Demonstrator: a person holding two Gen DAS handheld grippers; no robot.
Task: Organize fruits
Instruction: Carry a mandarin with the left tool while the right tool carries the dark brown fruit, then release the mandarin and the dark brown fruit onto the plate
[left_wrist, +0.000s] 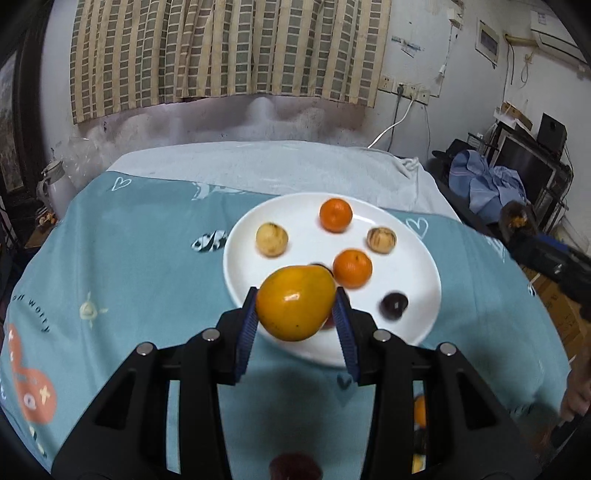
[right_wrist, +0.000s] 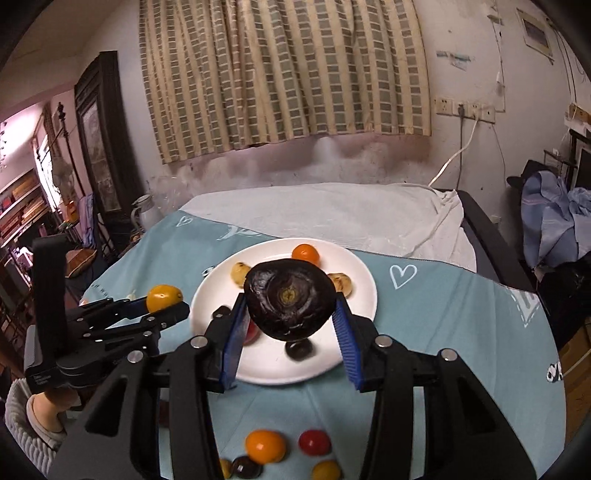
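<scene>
My left gripper (left_wrist: 296, 308) is shut on a yellow-orange mango (left_wrist: 295, 303) and holds it over the near edge of the white plate (left_wrist: 417, 325). It also shows in the right wrist view (right_wrist: 162, 301). On the plate lie two tangerines (left_wrist: 335, 215) (left_wrist: 352, 268), two pale brown fruits (left_wrist: 272, 239) (left_wrist: 381, 240) and a dark plum (left_wrist: 394, 305). My right gripper (right_wrist: 290, 314) is shut on a large dark purple fruit (right_wrist: 290, 303) above the plate (right_wrist: 360, 291).
Loose fruits lie on the teal cloth near me: an orange one (right_wrist: 265, 445), a red one (right_wrist: 314, 442), a dark one (right_wrist: 245, 468) and a yellow one (right_wrist: 325, 469). A white cloth (right_wrist: 332, 210) covers the table's far end. A kettle (left_wrist: 55, 184) stands at the left.
</scene>
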